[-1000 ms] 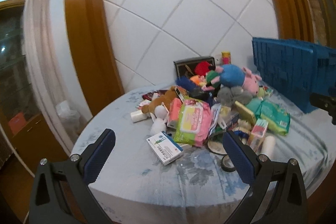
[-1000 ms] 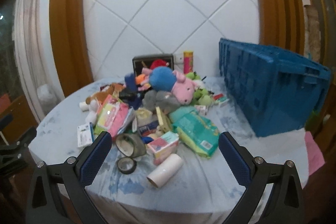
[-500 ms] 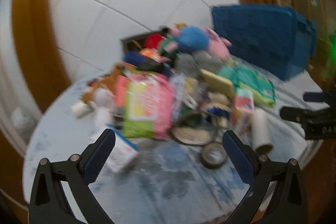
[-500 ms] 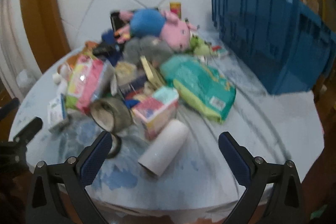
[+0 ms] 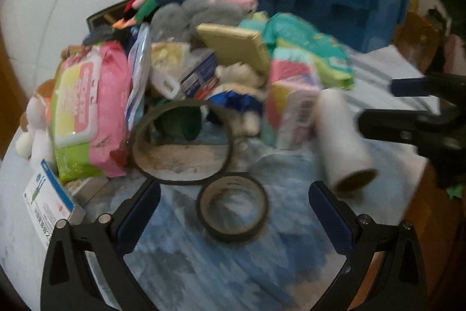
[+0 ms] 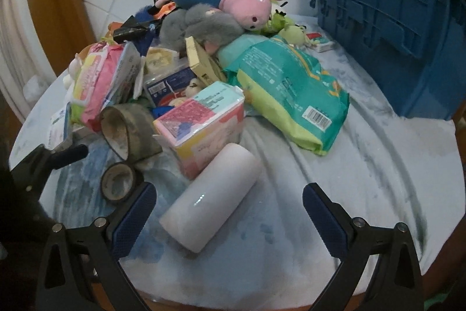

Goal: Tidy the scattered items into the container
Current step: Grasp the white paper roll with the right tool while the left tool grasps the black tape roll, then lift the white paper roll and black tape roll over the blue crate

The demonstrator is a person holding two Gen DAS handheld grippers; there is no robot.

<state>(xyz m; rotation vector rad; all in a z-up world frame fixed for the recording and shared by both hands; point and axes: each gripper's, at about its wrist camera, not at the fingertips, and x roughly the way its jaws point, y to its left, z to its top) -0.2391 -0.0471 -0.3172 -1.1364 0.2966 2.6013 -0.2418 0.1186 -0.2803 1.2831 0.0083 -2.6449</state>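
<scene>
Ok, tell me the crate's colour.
Blue; the crate shows best in the right wrist view.

The left gripper [image 5: 233,210] and the right gripper [image 6: 228,212] look alike: black plastic arms with triangular cut-outs, silver screw heads near each joint (two a side), and dark blue ribbed pads [image 5: 330,219] lining the fingers' inner faces.
</scene>
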